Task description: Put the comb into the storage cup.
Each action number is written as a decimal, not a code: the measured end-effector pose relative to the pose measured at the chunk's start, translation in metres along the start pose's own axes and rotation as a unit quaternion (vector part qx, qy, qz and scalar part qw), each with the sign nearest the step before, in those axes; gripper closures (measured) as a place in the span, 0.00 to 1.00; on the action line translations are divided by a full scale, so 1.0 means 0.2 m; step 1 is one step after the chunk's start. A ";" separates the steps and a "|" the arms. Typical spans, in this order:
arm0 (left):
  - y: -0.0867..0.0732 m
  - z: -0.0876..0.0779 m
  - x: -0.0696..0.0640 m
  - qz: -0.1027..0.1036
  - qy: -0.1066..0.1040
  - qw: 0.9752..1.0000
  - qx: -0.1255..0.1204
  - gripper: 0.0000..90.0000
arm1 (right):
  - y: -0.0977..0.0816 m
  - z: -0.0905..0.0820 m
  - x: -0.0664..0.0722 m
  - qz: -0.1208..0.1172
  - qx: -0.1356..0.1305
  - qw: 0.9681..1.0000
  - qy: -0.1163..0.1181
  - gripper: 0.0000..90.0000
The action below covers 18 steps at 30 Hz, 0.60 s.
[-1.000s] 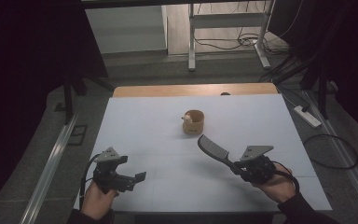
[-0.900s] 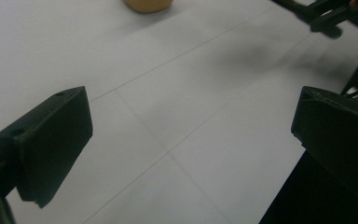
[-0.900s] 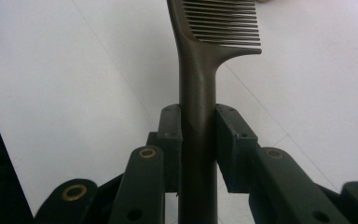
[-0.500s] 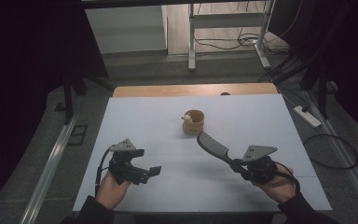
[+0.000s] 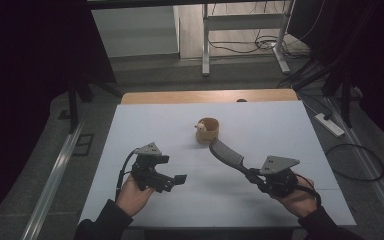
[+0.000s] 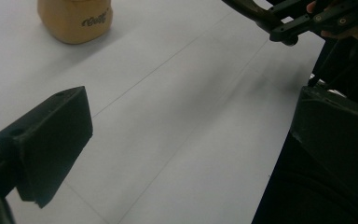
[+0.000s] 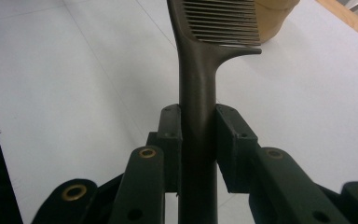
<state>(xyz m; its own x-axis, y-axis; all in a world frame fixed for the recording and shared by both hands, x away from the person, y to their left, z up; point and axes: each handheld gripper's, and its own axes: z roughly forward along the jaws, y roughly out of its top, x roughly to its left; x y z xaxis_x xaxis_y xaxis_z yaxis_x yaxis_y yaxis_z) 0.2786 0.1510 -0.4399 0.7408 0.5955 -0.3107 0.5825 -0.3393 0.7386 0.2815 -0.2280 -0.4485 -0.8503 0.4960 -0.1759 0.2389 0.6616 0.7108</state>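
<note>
High view: white bench (image 5: 130, 125); tan cup (image 5: 208, 131) near centre; right gripper (image 5: 252, 173) holds a dark comb (image 5: 227, 154) by its handle, head angled toward the cup, likely for dropping in. Left gripper (image 5: 176, 180) low over the bench, apart.

Left gripper view: fingers (image 6: 51, 140) spread wide, empty.

Right gripper view: fingers (image 7: 170, 135) clamped on the comb handle (image 7: 196, 102); teeth just beside the cup.

I see a white table (image 5: 130, 130) in a dim room; beyond it a metal frame (image 5: 206, 45), right of it a power strip (image 5: 328, 124).
</note>
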 end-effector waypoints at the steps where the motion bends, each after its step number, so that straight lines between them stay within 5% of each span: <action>1: 0.02 0.02 -0.01 0.003 -0.002 1.000 0.001 0.00 | 0.00 0.00 0.00 -0.001 -0.001 1.000 -0.001 0.81; 18: 0.12 0.12 0.01 -0.003 -0.046 0.999 0.006 0.00 | 0.03 0.00 0.03 -0.013 -0.017 1.000 -0.006 0.81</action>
<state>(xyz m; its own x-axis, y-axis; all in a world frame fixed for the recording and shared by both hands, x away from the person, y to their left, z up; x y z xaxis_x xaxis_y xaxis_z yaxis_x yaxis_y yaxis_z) 0.3015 0.1265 -0.4371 0.7640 0.5288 -0.3698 0.5913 -0.3443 0.7293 0.2766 -0.2215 -0.4452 -0.8506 0.4853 -0.2022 0.2002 0.6546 0.7290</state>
